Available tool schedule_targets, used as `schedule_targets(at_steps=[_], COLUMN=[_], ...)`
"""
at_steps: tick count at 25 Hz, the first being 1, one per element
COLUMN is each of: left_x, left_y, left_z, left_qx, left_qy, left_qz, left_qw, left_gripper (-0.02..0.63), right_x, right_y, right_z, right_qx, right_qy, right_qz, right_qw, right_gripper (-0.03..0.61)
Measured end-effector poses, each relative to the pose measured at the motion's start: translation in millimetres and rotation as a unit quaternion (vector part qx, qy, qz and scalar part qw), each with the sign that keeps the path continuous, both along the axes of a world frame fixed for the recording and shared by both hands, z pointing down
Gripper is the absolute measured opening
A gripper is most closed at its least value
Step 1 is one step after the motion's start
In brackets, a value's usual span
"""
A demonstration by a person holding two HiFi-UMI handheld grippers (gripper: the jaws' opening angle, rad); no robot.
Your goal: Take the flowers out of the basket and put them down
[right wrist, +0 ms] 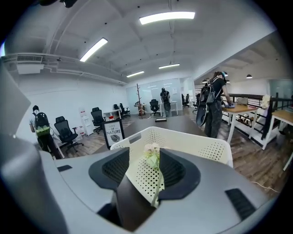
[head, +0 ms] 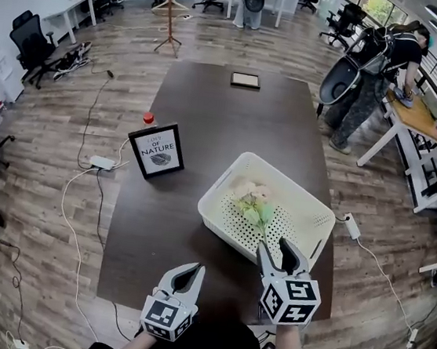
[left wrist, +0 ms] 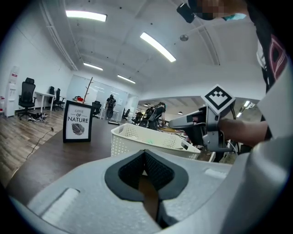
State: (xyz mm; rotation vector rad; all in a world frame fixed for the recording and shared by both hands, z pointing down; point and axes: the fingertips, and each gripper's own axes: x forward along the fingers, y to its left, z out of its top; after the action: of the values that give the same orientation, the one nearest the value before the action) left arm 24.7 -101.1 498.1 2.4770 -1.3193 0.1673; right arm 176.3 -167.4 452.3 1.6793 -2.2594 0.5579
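A white perforated basket (head: 235, 229) sits on the dark table (head: 210, 113), at its near right. A pale pink and green bunch of flowers (head: 253, 202) lies in the basket, its stem pointing towards me. My right gripper (head: 281, 253) hovers open just over the basket's near corner. In the right gripper view the flowers (right wrist: 152, 154) and their stem sit between the spread jaws of my right gripper (right wrist: 144, 156), close to the right one, above the basket's (right wrist: 192, 139) corner. My left gripper (head: 188, 276) is shut and empty over the table's near edge, left of the basket (left wrist: 137, 139).
A framed "nature" sign (head: 156, 150) stands on the table left of the basket, with a red-capped object (head: 149, 118) behind it. A small dark frame (head: 245, 80) lies at the far end. A person (head: 374, 62) bends over a desk at the right. Cables and a power strip (head: 102, 163) lie on the floor at the left.
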Motion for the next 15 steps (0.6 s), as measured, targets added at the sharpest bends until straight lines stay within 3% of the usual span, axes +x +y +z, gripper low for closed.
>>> schedule_targets(at_steps=[8, 15], left_x=[-3.6, -2.9], left_y=[-5.1, -7.9], left_z=[3.2, 5.9], left_qx=[-0.005, -0.008], left_qy=[-0.007, -0.013], left_qz=[-0.016, -0.018], left_qw=[0.9998, 0.9997], left_gripper=[0.009, 0.009], right_x=[10.2, 20.7], right_y=[-27.2, -55.3], right_z=[12.3, 28.6], right_qx=[-0.01, -0.048], right_qy=[0.038, 0.009], right_qz=[-0.019, -0.015], right_qw=[0.999, 0.999], right_gripper=[0.221, 0.246])
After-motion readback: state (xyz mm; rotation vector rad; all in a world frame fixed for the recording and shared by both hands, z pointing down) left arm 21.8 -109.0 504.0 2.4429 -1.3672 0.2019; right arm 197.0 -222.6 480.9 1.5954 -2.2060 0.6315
